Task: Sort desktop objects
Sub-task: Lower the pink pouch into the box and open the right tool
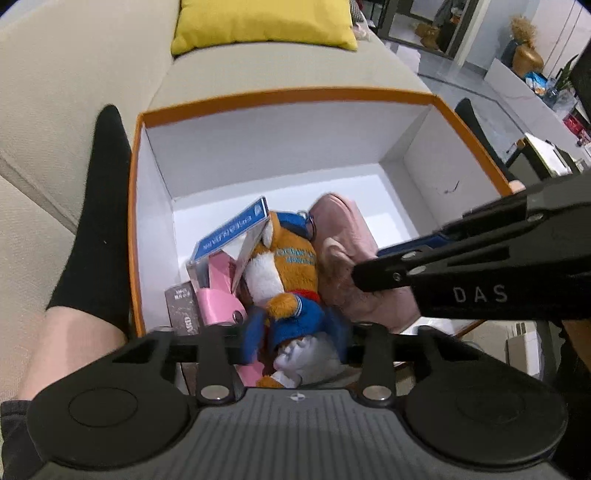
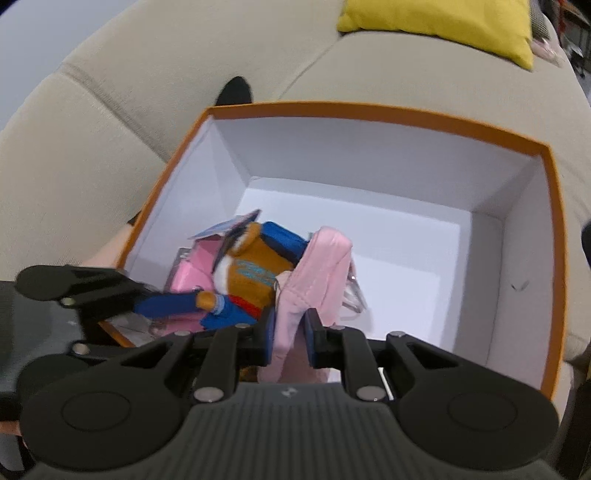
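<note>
The right gripper (image 2: 289, 341) pinches the pink pouch (image 2: 317, 273) to lower it into the box (image 2: 554, 221); the left gripper (image 1: 295, 345) clasps the plush (image 1: 288, 280) between its jaws.

A beige sofa (image 2: 110, 155) carries an open orange-rimmed box (image 2: 369, 112), a yellow cushion (image 2: 443, 22) farther back, and a person's black-socked foot (image 1: 96, 221) just beside the box.
</note>
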{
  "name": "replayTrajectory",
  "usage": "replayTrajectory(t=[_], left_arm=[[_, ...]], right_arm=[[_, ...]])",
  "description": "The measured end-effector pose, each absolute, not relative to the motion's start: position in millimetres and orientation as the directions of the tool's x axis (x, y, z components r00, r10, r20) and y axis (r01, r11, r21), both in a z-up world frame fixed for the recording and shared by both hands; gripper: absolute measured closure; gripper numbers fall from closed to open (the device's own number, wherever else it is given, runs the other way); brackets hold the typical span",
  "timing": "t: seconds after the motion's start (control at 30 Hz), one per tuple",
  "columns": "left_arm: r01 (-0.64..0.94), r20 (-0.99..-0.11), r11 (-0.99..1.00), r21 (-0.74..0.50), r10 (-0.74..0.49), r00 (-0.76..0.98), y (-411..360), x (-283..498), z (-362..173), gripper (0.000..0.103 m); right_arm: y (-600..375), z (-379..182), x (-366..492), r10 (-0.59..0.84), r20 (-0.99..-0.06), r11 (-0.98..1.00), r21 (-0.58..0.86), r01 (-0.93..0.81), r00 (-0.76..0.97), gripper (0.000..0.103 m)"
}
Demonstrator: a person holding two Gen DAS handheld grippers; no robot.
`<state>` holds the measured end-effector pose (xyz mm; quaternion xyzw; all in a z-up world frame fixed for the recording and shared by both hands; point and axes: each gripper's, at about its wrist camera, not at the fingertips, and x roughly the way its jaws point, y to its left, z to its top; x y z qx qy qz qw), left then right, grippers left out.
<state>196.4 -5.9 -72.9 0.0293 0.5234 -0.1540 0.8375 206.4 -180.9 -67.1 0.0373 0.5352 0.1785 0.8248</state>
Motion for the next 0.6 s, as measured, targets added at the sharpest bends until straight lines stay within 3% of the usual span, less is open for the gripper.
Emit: replayTrajectory(t=[0.07,0.5,0.6], left_arm=[[0.293,-0.884,0.946,-0.141,-0.254,0.393,-6.1,197.0,-77.2,0.069],[0.281,-0.859,0.937,-0.206,-0.311,0.407,3.7,193.6,-78.3,0.069],[0.277,-0.847,0.939,-0.203,-0.310,0.432,4.8,187.5,-73.8,0.069]], right_arm=[[-174.5,-69.6,209.9,0.337,-0.876,0.931,0.255,-0.260,0.345,0.084],[-167.6,-80.1,218.4,0.373,-0.870,0.920,0.303,-0.249,0.321,0.082],[-171.4,-73.7,216.0,0.386,-0.858,0.915,0.308,-0.262,0.338,0.072]])
